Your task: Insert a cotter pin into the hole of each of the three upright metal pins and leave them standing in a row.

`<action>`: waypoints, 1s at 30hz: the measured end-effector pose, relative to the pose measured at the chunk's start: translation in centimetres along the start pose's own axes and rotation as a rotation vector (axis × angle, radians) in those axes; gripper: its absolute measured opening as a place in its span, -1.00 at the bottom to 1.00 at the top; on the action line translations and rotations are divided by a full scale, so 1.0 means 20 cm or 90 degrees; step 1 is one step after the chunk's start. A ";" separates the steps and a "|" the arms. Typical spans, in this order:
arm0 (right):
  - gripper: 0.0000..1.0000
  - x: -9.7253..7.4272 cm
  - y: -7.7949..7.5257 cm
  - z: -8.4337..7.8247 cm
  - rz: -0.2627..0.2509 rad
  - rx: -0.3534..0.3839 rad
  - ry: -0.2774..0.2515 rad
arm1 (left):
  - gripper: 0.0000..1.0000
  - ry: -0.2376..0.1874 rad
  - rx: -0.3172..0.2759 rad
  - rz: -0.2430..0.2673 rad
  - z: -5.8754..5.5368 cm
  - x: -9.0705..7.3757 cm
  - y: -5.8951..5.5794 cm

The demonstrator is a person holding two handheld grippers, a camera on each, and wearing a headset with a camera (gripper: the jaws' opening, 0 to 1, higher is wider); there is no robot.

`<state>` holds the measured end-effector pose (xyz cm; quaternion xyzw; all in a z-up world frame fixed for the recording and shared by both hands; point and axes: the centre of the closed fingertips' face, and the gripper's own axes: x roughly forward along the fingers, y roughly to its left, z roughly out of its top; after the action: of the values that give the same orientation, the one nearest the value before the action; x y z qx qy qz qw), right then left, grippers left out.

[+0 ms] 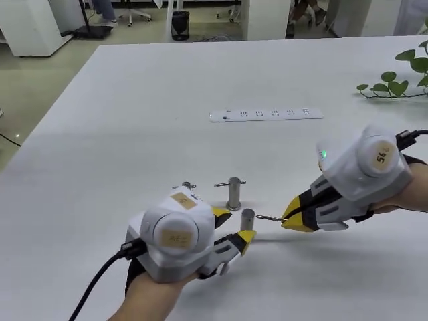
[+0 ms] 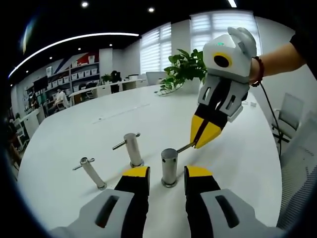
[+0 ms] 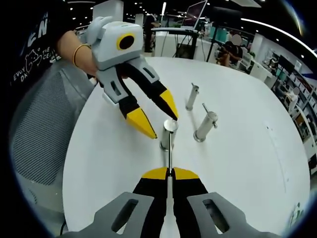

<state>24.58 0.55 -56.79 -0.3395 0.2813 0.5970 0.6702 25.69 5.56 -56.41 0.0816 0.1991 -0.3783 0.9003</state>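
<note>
right tool (image 3: 169, 173) pinches the thin, likely bendable cotter pin (image 3: 169, 153) by its tail; open left tool (image 2: 167, 174) straddles the stiff metal pin (image 2: 169, 163).

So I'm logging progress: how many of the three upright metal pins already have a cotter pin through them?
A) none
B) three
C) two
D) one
C: cotter pins cross the far pin and the middle pin. The nearest pin has none through it, and the third cotter pin is held at its side by the right gripper.
</note>
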 end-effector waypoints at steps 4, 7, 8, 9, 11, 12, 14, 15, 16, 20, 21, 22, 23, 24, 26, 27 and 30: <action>-1.00 0.00 0.00 0.01 0.003 0.000 -0.005 | -0.54 0.010 0.008 -0.003 -0.01 0.03 0.00; -1.00 0.01 -0.01 0.00 0.003 -0.002 -0.003 | -0.55 0.015 0.004 -0.004 -0.02 0.05 0.00; -1.00 0.01 -0.01 0.00 0.003 -0.002 -0.004 | -0.56 0.015 0.001 -0.006 -0.02 0.06 0.00; -1.00 0.01 -0.01 0.00 0.003 -0.003 -0.004 | -0.57 0.016 -0.001 -0.007 -0.02 0.07 -0.01; -1.00 0.01 -0.01 0.01 0.002 -0.005 -0.005 | -0.61 0.016 -0.001 -0.007 -0.03 0.08 -0.01; -1.00 0.01 -0.01 0.01 0.002 -0.008 -0.006 | -0.62 0.019 -0.002 -0.008 -0.03 0.09 -0.01; -1.00 0.01 -0.02 0.01 0.002 -0.011 -0.006 | -0.63 0.021 -0.021 0.000 -0.04 0.10 -0.01; -1.00 0.01 -0.02 0.01 0.001 -0.013 -0.006 | -0.63 0.018 -0.027 0.001 -0.03 0.11 -0.01; -1.00 0.02 -0.02 0.02 0.001 -0.016 -0.006 | -0.63 0.018 -0.035 0.002 -0.03 0.11 -0.01; -1.00 0.02 -0.02 0.02 0.002 -0.026 -0.006 | -0.65 0.028 -0.031 0.004 -0.05 0.12 -0.01; -1.00 0.02 -0.02 0.03 0.002 -0.030 -0.006 | -0.66 0.030 -0.032 0.004 -0.06 0.12 -0.01; -1.00 0.02 -0.02 0.03 0.000 -0.033 -0.005 | -0.68 0.031 -0.034 0.004 -0.06 0.12 -0.01; -1.00 0.02 -0.02 0.03 0.000 -0.038 -0.004 | -0.69 0.034 -0.040 0.004 -0.07 0.12 -0.01; -1.00 0.02 -0.02 0.03 -0.001 -0.040 -0.003 | -0.71 0.034 -0.043 0.003 -0.08 0.12 -0.01; -1.00 0.02 -0.02 0.04 -0.003 -0.046 -0.002 | -0.74 0.032 -0.041 0.005 -0.08 0.12 -0.01; -1.00 0.02 -0.02 0.04 -0.005 -0.051 -0.002 | -0.75 0.031 -0.040 0.005 -0.08 0.12 -0.01; -1.00 0.03 -0.02 0.05 -0.004 -0.062 0.001 | -0.79 0.031 -0.035 0.006 -0.08 0.12 0.00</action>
<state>25.03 1.73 -56.53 -0.3730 0.2514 0.6077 0.6544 26.75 4.39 -58.86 0.0668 0.2307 -0.3664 0.8989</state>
